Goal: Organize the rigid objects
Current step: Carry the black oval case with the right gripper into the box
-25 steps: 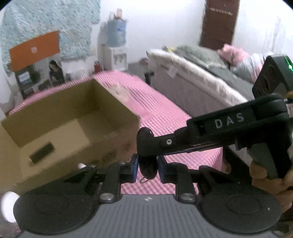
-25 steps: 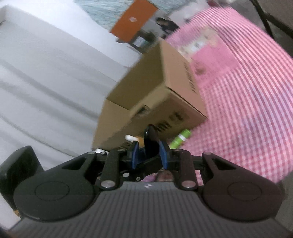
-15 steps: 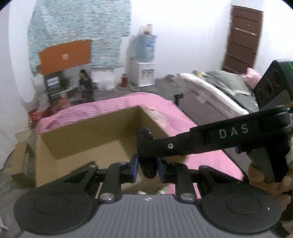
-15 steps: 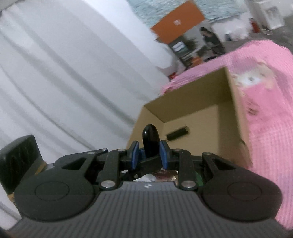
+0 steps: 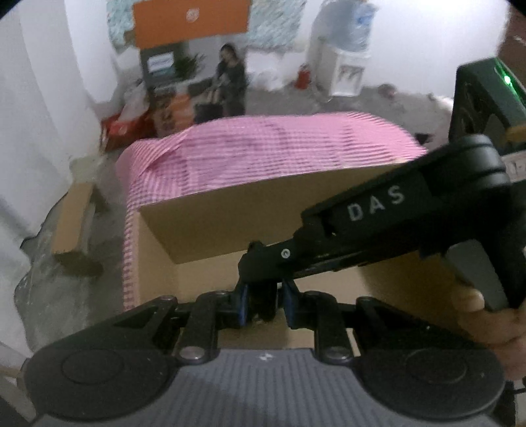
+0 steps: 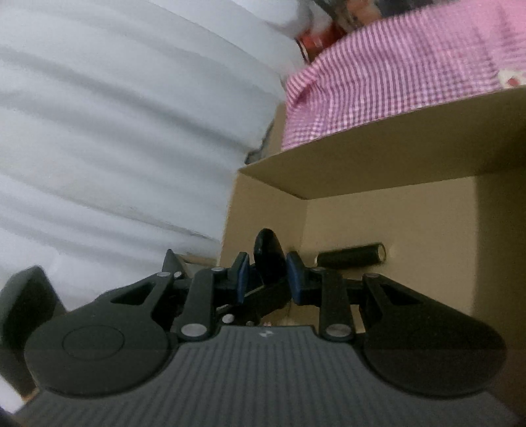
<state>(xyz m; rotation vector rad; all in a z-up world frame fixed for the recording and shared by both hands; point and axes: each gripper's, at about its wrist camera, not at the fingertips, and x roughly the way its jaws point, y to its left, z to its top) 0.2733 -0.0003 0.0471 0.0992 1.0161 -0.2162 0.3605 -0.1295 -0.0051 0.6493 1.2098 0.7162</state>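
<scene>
We see both grippers over open cardboard box [image 5: 210,226] on table under pink checked cloth [image 5: 263,154].

Left gripper [image 5: 263,303] clamped on black tool [image 5: 259,295] — right gripper [image 6: 267,274] grips same tool.

Box rim close ahead, far wall upright; interior roomy, dark cylinder [image 6: 350,258] lying on box floor beside right gripper.

Right gripper's arm reads "DAS" [image 5: 374,203].

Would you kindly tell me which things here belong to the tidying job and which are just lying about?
Job in hand:
- box
- black cylinder inside it
- black piece, clamped by both sets of jaws
- left gripper
- right gripper

Lying about:
- checked cloth
- water dispenser
- orange sign
- cardboard scrap on the floor
</scene>
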